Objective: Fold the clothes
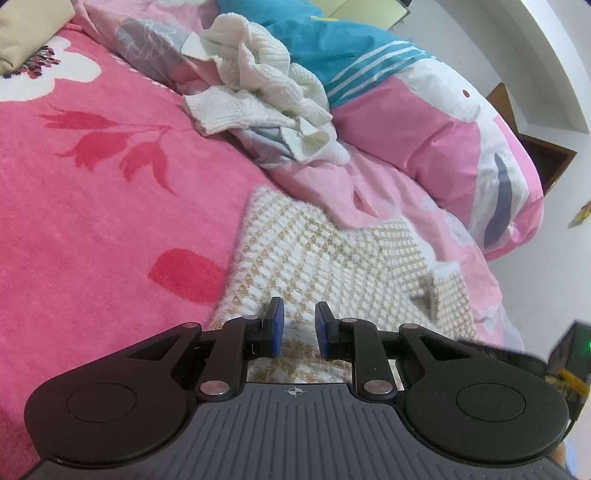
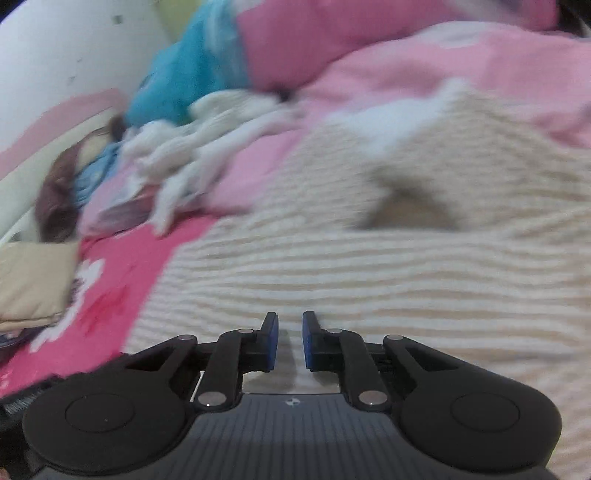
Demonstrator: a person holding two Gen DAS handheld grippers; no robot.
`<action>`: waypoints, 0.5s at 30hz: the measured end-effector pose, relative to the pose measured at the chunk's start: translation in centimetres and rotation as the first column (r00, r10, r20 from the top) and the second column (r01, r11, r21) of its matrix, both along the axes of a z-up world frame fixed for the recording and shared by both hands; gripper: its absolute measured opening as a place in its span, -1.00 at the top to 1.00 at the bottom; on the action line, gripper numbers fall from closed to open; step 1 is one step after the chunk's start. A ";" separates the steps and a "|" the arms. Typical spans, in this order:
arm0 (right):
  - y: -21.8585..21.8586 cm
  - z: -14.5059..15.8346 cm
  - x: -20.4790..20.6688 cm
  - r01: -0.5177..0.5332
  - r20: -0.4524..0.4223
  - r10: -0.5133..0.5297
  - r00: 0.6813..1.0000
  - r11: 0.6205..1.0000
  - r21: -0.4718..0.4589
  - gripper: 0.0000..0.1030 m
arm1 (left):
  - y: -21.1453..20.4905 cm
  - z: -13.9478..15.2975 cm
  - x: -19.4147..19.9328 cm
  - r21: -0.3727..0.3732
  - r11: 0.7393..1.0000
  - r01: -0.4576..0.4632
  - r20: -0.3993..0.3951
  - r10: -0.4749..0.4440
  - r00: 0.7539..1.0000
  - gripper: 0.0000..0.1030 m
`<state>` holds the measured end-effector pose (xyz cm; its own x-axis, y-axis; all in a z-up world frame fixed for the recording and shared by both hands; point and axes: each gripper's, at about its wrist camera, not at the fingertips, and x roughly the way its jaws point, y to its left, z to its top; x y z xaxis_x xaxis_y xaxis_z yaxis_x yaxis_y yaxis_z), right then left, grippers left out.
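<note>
My bed (image 1: 92, 221) wears a fuzzy hot-pink blanket with white and red flowers. On it, near me, lies a beige-and-white checked knit garment (image 1: 314, 258); farther off a crumpled cream ribbed knit (image 1: 258, 92) sits on a rumpled pink quilt (image 1: 443, 155), and a tan cushion (image 1: 26, 33) is far left.
</note>
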<state>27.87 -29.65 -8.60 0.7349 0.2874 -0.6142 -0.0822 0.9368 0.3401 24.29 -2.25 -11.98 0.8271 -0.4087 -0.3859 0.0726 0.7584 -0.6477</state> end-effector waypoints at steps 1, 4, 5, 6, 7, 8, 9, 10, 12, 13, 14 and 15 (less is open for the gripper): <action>-1.3 0.1 -0.5 0.030 -0.002 -0.030 1.000 1.000 -0.005 0.93 | 0.0 0.0 0.0 0.000 1.000 0.000 0.000 0.000 1.000 0.59; -5.3 0.6 -2.0 0.122 -0.009 -0.122 0.992 0.992 -0.022 0.99 | 0.0 0.0 0.0 0.000 1.000 0.001 -0.001 -0.001 1.000 0.59; -6.7 0.7 -2.5 0.155 -0.010 -0.155 0.988 0.987 -0.031 0.99 | 0.0 0.0 0.0 0.001 1.000 0.001 -0.001 -0.001 1.000 0.59; -8.1 0.7 -3.0 0.183 -0.015 -0.183 0.983 0.983 -0.019 1.00 | 0.0 0.0 0.0 0.002 1.000 0.002 -0.001 -0.002 1.000 0.59; -9.5 0.7 -3.5 0.209 -0.022 -0.209 0.978 0.978 0.002 1.00 | 0.0 0.1 0.0 0.003 1.000 0.003 0.000 -0.003 1.000 0.59; -11.0 0.6 -4.1 0.235 -0.030 -0.234 0.972 0.972 0.024 1.00 | 0.0 0.1 0.0 0.005 1.000 0.003 0.000 -0.003 1.000 0.59; -11.9 0.8 -4.5 0.273 -0.032 -0.273 0.962 0.962 0.015 1.00 | -0.1 0.1 0.0 0.007 1.000 0.003 0.000 -0.003 1.000 0.59; -12.6 1.0 -4.9 0.317 -0.031 -0.317 0.948 0.948 -0.006 1.00 | -0.1 0.1 -0.1 0.010 1.000 0.003 0.000 -0.003 1.000 0.59; -14.1 1.5 -5.7 0.384 -0.029 -0.385 0.922 0.923 -0.025 1.00 | -0.2 0.2 -0.1 0.017 1.000 0.003 0.001 -0.003 1.000 0.59; -15.1 1.5 -6.1 0.406 -0.046 -0.405 0.913 0.914 0.010 1.00 | -0.3 0.3 -0.1 0.026 1.000 0.003 0.003 -0.003 1.000 0.60; -15.8 1.6 -6.5 0.435 -0.062 -0.433 0.899 0.900 0.033 1.00 | -0.6 0.4 -0.1 0.043 0.999 0.005 0.005 -0.005 1.000 0.59; -16.1 2.0 -6.8 0.459 -0.064 -0.456 0.887 0.888 0.024 0.96 | -0.8 0.6 0.0 0.059 0.998 0.006 0.007 -0.006 1.000 0.57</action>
